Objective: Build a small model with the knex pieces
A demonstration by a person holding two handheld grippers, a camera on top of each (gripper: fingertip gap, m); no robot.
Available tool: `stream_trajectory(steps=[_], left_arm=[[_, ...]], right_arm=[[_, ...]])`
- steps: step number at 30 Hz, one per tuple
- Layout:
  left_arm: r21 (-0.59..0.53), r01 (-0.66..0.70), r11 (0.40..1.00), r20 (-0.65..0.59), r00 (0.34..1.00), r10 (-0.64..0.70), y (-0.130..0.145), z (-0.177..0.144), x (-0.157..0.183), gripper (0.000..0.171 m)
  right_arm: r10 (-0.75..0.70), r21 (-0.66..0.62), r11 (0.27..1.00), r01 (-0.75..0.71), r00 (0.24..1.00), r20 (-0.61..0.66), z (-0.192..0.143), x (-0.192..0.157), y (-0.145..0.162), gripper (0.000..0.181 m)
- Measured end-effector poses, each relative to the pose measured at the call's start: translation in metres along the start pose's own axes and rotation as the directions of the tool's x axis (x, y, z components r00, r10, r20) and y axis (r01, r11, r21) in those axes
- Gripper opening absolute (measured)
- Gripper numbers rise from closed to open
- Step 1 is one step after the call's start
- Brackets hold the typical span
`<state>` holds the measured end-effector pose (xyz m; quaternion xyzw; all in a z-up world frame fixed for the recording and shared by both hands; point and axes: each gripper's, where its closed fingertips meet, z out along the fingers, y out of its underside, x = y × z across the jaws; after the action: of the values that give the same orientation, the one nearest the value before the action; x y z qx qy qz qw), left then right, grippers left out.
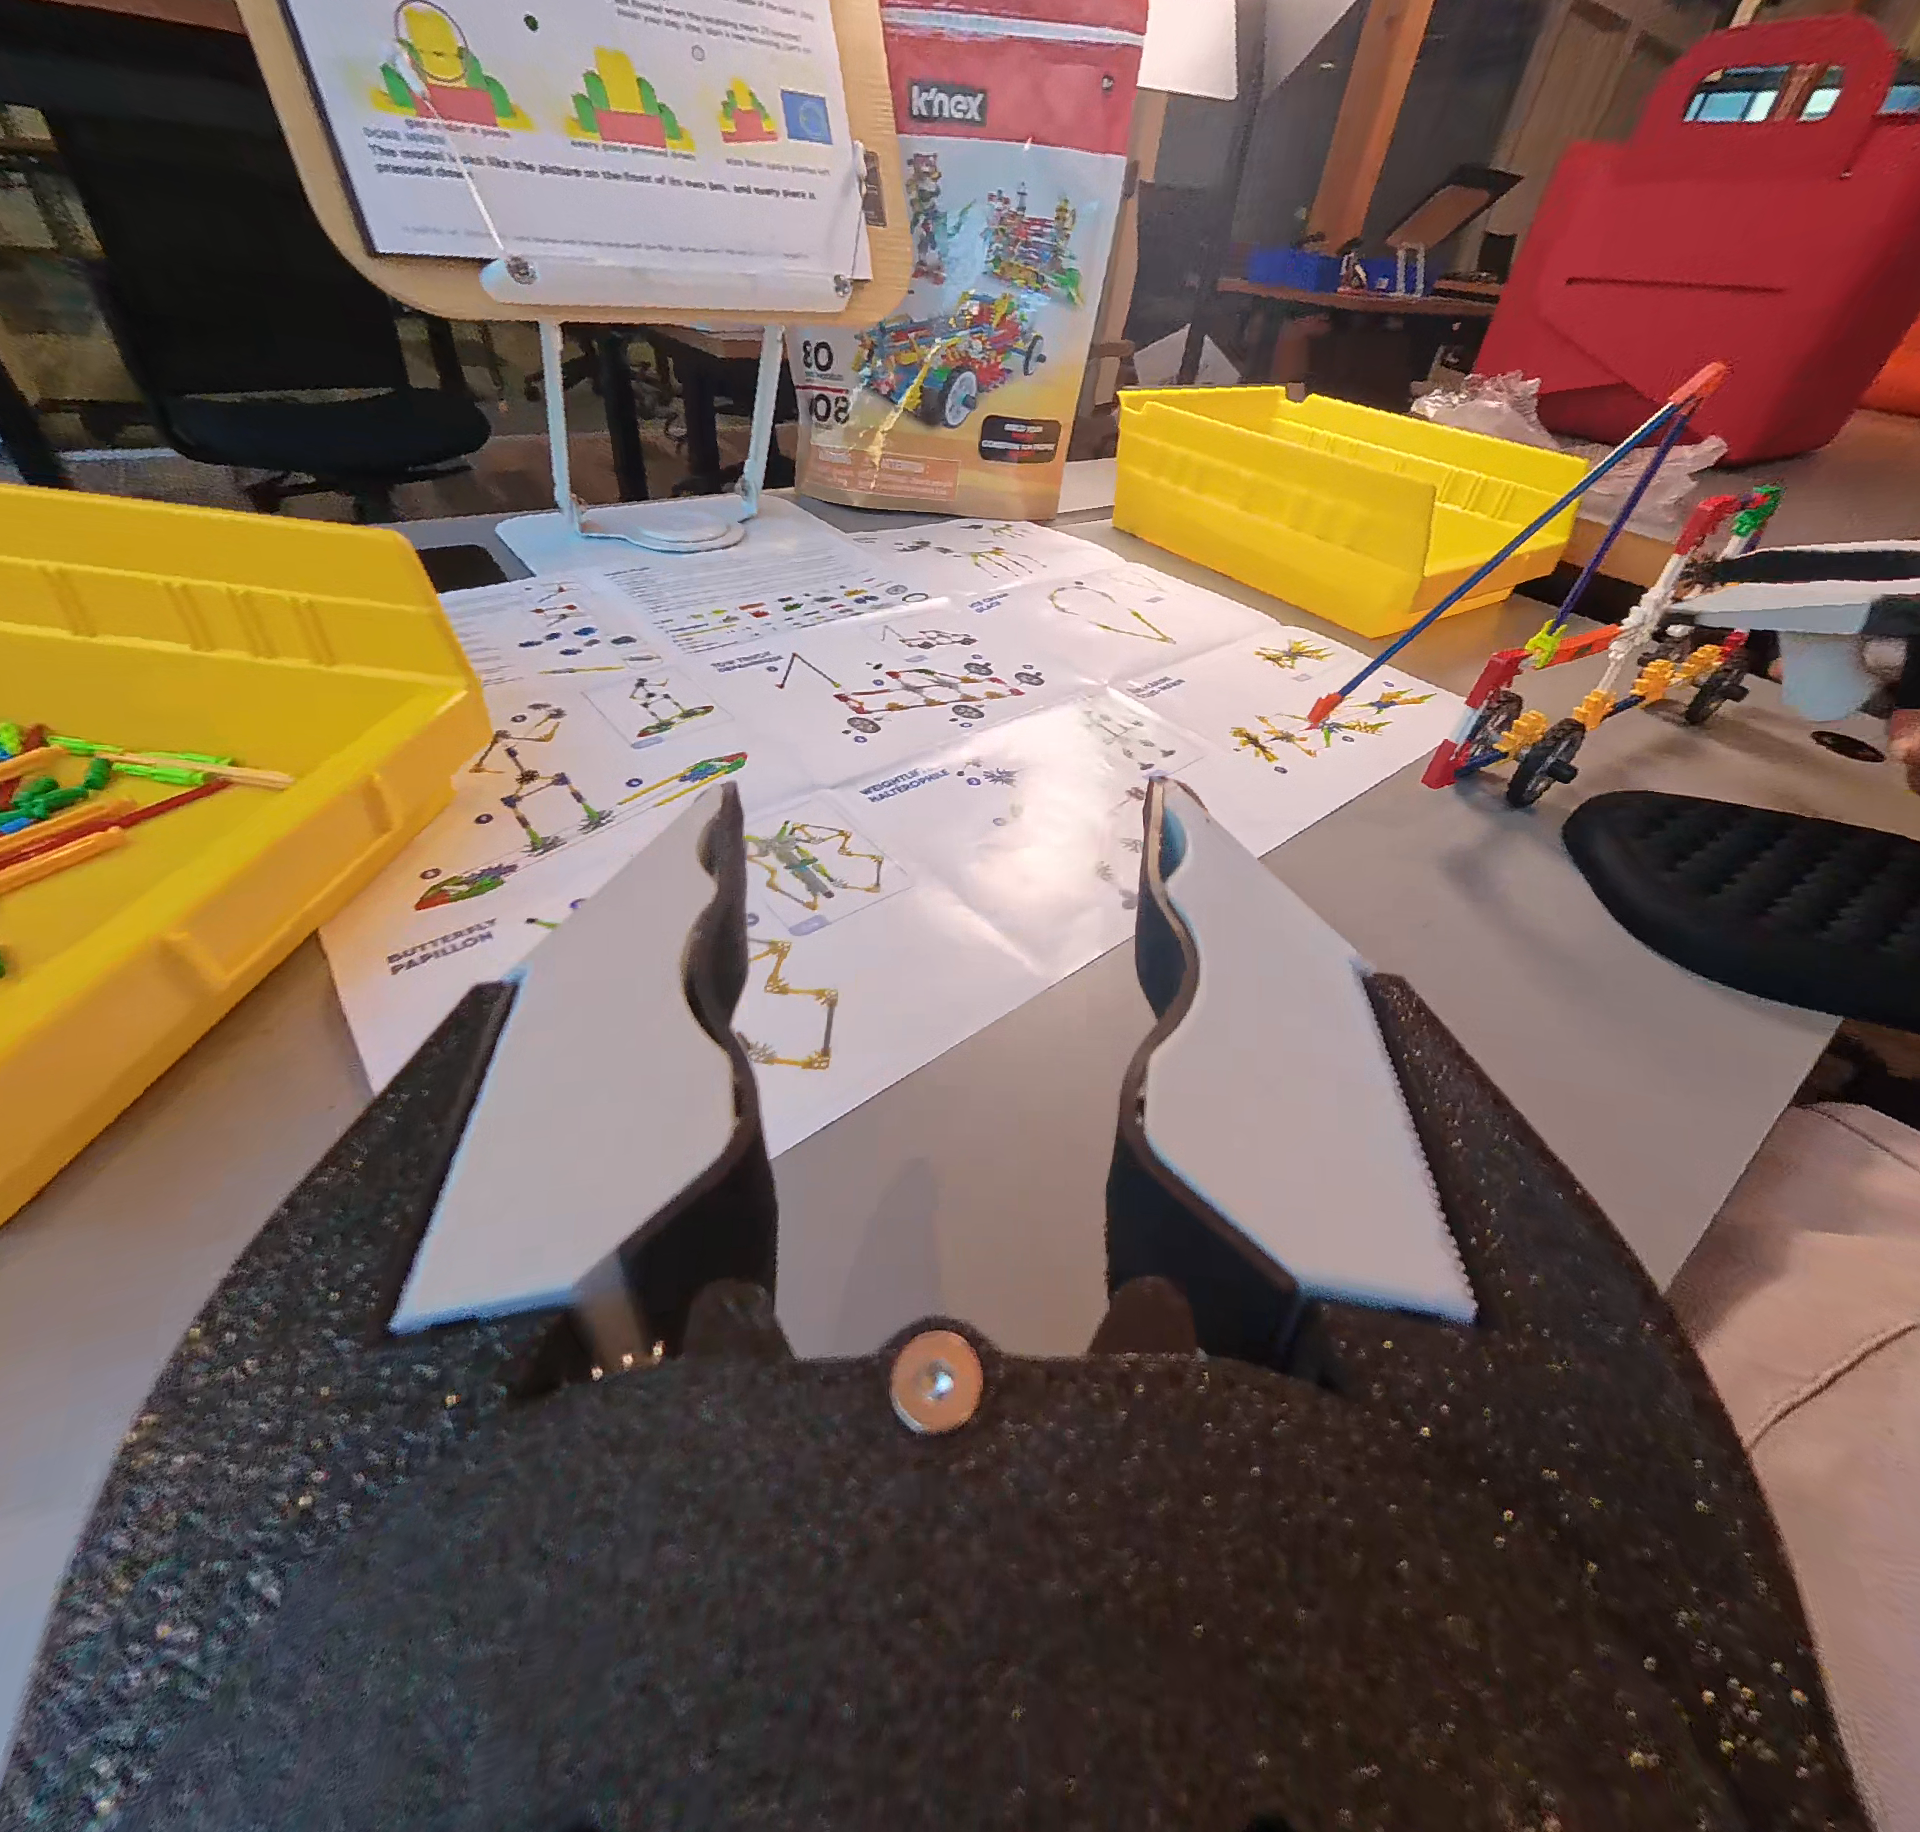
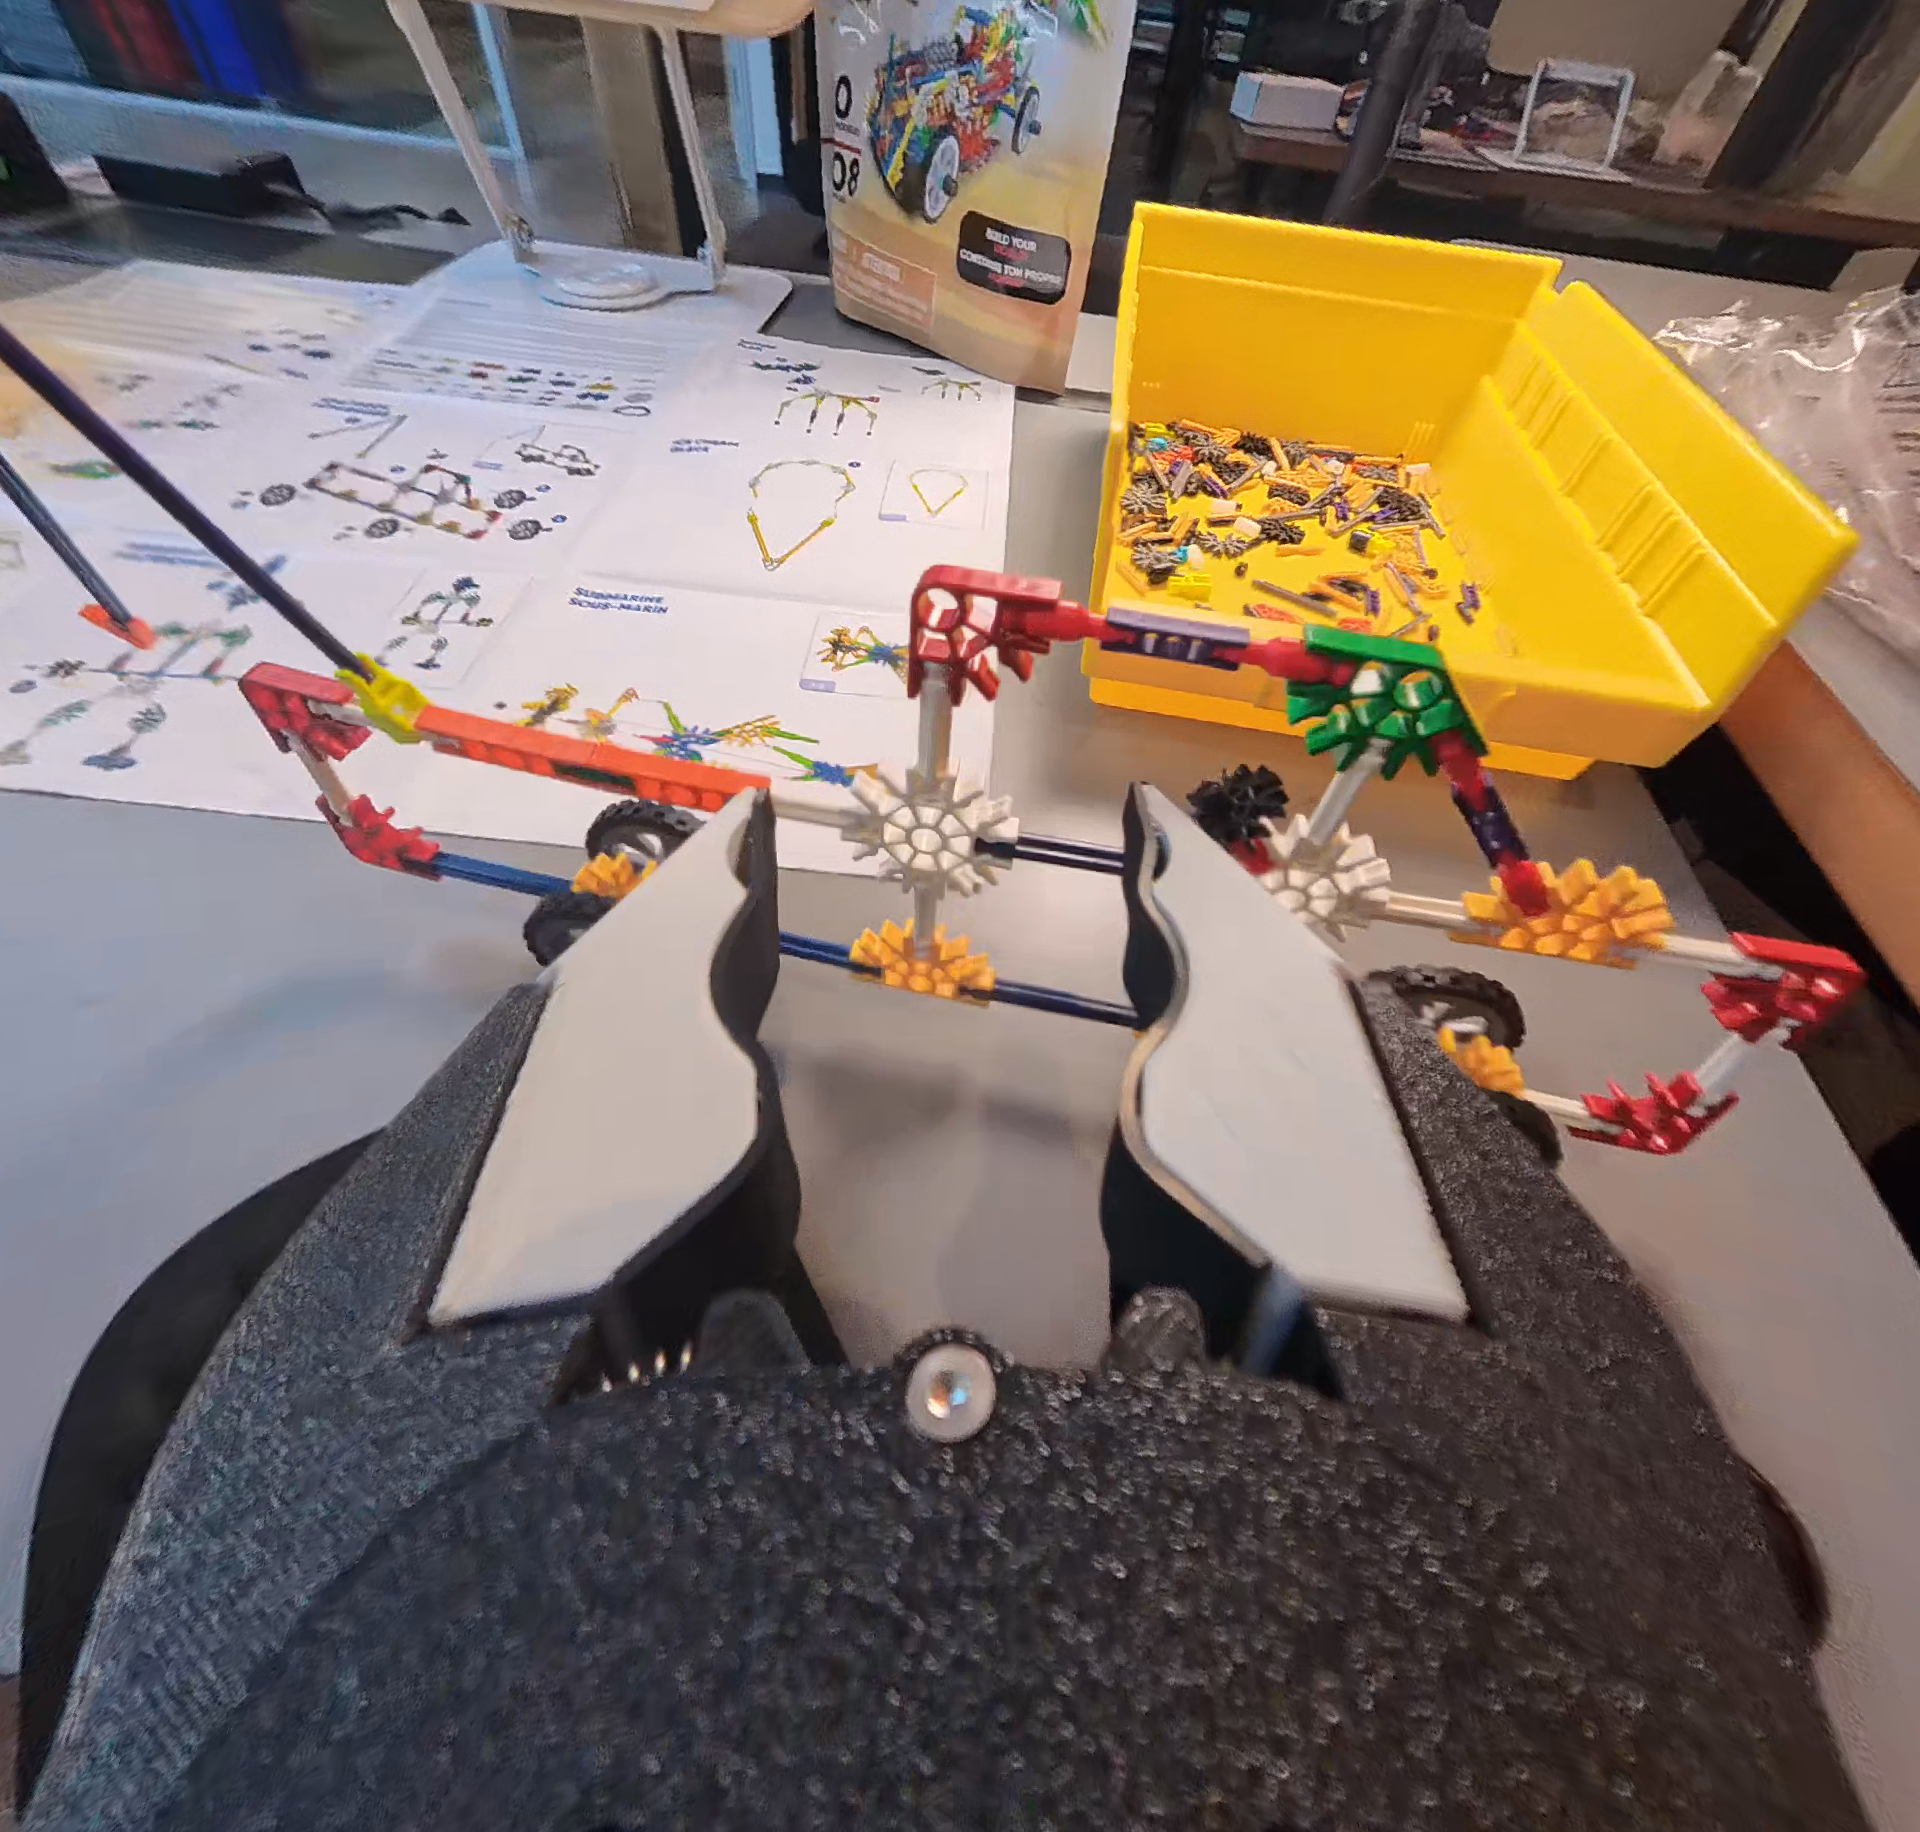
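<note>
A wheeled rod-and-connector model (image 2: 925, 837) stands on the grey table just beyond my right gripper (image 2: 940, 795). The right gripper is open and empty; its fingers straddle the model's white hub and blue rods without closing on them. Two long dark rods (image 2: 177, 515) rise from the model's left end. My left gripper (image 1: 940, 795) is open and empty, hovering over the unfolded instruction sheet (image 1: 935, 702). In the left wrist view the model (image 1: 1600, 681) sits far right, with the right gripper's finger (image 1: 1808, 577) beside it.
A yellow bin (image 1: 208, 847) of rods is at left. A second yellow bin (image 2: 1621, 577) of small connectors is at right, also seen in the left wrist view (image 1: 1330, 494). A toy bag (image 1: 966, 328), a document stand (image 1: 644, 525), a red bag (image 1: 1714, 255) and a black chair seat (image 1: 1756, 899) surround them. The grippers' ends are close to 45 cm from one another.
</note>
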<state>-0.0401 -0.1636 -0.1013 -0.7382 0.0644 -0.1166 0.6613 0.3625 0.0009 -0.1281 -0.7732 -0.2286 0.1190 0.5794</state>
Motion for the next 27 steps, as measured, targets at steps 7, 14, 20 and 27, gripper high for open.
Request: stream_trajectory(steps=[7,14,20,27], left_arm=[[-0.063,-0.065,0.996,-0.211,0.976,0.050,0.004,0.015,0.048,0.054],[-0.234,-0.023,0.972,-0.372,0.926,-0.068,0.044,0.020,0.103,0.074],[-0.264,-0.015,0.964,-0.198,0.979,-0.039,0.056,0.028,0.075,0.083],[-0.225,0.002,0.974,-0.040,0.999,-0.011,0.033,0.029,0.021,0.065]], right_arm=[[-0.057,-0.031,0.998,0.059,0.996,0.063,0.015,-0.035,-0.001,0.027],[-0.277,0.011,0.948,0.317,0.810,0.517,-0.014,-0.177,-0.002,0.060],[-0.281,0.153,0.959,0.241,0.707,0.649,-0.059,-0.213,-0.021,0.051],[-0.189,0.129,0.981,0.142,0.833,0.520,-0.048,-0.167,-0.028,0.047]])
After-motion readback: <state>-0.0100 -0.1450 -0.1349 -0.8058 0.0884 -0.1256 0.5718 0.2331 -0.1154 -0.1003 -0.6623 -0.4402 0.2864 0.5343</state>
